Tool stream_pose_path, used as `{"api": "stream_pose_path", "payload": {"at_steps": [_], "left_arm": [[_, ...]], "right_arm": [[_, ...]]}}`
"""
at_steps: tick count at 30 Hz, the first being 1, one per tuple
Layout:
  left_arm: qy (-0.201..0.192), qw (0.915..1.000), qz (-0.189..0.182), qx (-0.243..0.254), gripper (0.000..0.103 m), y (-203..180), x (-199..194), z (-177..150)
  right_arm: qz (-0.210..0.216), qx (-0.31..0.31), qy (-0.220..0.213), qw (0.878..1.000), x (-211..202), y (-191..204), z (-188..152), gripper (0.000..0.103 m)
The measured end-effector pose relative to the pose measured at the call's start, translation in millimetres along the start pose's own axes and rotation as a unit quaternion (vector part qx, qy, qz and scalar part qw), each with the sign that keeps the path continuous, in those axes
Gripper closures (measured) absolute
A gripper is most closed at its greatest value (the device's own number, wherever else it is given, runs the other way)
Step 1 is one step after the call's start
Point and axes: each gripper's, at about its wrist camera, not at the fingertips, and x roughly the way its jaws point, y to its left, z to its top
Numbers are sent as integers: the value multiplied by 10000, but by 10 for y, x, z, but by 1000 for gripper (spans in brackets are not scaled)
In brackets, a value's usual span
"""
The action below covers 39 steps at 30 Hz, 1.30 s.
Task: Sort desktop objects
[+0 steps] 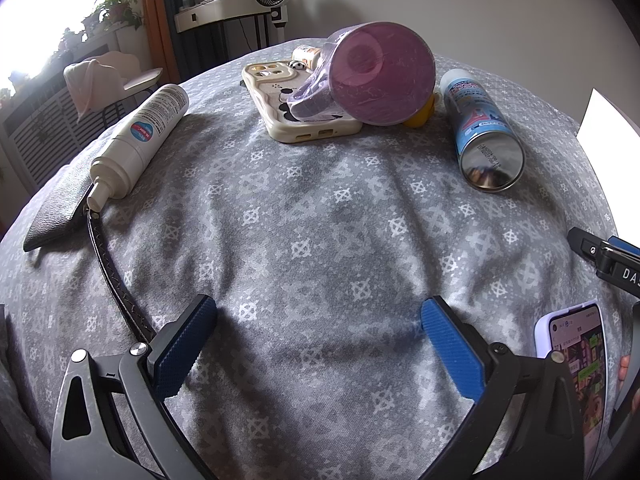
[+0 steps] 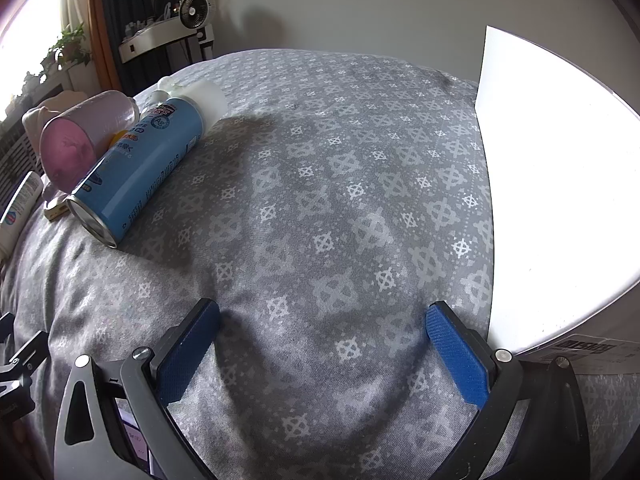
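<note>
On the grey patterned cloth (image 1: 320, 220) lie a white pump bottle (image 1: 140, 140) at the left, a black wallet with strap (image 1: 60, 212) beside it, a cream phone case (image 1: 296, 108) at the back, a pink cup (image 1: 380, 76) on its side resting on the case, and a blue spray can (image 1: 480, 124) at the right. My left gripper (image 1: 318, 320) is open and empty above bare cloth. My right gripper (image 2: 322, 324) is open and empty; the spray can (image 2: 140, 172) and pink cup (image 2: 76, 144) lie to its far left.
A white box (image 2: 552, 200) stands at the right edge of the cloth. A lit phone (image 1: 576, 360) is mounted low right in the left wrist view. A yellow toy (image 1: 420, 116) peeks from behind the cup. A fan and shelf (image 1: 240, 0) stand beyond the table.
</note>
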Motion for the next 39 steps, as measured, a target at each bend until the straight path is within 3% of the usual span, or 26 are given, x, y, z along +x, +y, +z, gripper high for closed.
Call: {"api": "stream_pose_path", "payload": {"at_steps": [24, 31, 34, 37, 39], "left_arm": [[5, 10000, -4, 9, 0, 8, 1, 7], [591, 9972, -420, 200, 0, 113, -27, 190], [138, 9987, -496, -52, 0, 208, -301, 435], [-419, 9947, -800, -487, 0, 354, -542, 779], [-509, 9911, -1021, -680, 0, 386, -549, 1071]], "right_arm": [[-5, 0, 4, 10000, 0, 0, 1, 0], [-8, -2, 19, 10000, 8, -2, 7, 0], [-9, -2, 20, 10000, 8, -3, 6, 0], [-10, -3, 21, 10000, 8, -2, 6, 0], [-15, -7, 22, 10000, 7, -4, 6, 0]]}}
